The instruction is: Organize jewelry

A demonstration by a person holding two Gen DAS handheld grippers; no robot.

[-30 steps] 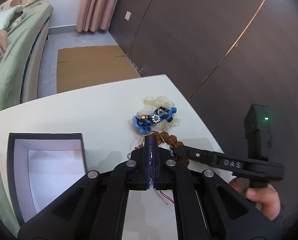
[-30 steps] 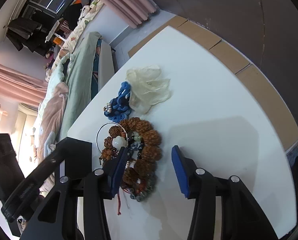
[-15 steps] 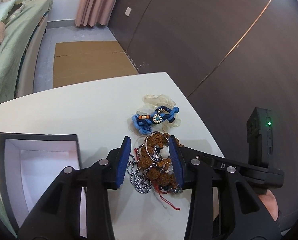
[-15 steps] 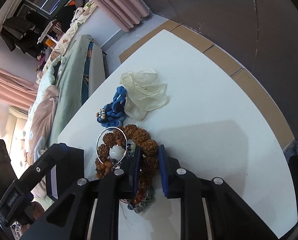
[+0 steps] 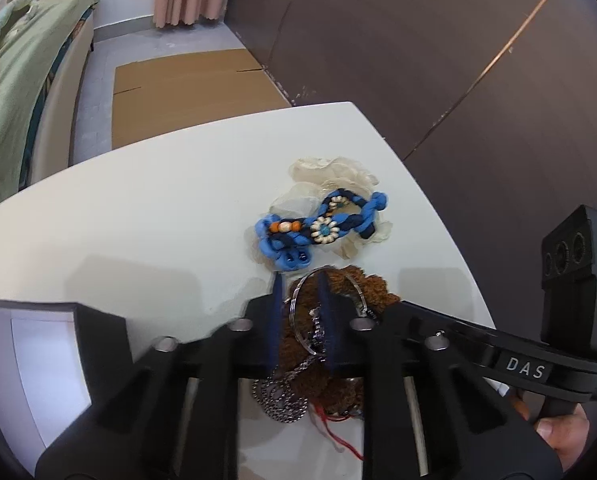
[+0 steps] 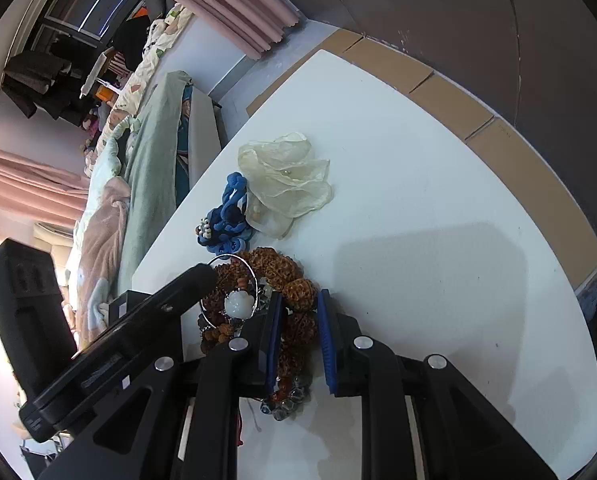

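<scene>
A tangled pile of jewelry lies on the white table [image 5: 138, 220]: a brown seed-bead bracelet [image 5: 372, 288] [image 6: 298, 286], a thin silver bangle [image 6: 254, 276] with a white charm [image 6: 240, 304], and a ball chain [image 5: 278, 400]. My left gripper [image 5: 300, 284] is closed on the brown beads and bangle. My right gripper [image 6: 300, 300] is closed on the brown bracelet from the other side. A blue braided bracelet [image 5: 322, 228] [image 6: 226, 224] lies on a sheer cream pouch [image 5: 338, 172] [image 6: 286, 184] just beyond.
An open box [image 5: 38, 340] with a white inside and dark rim stands at the left of the table. A dark wall runs along the table's right side. A bed [image 5: 14, 80] stands at far left, and cardboard [image 5: 186, 88] lies on the floor.
My left gripper opened over the pile, then closed on the beads and bangle. My right gripper closed from wide open onto the brown bracelet.
</scene>
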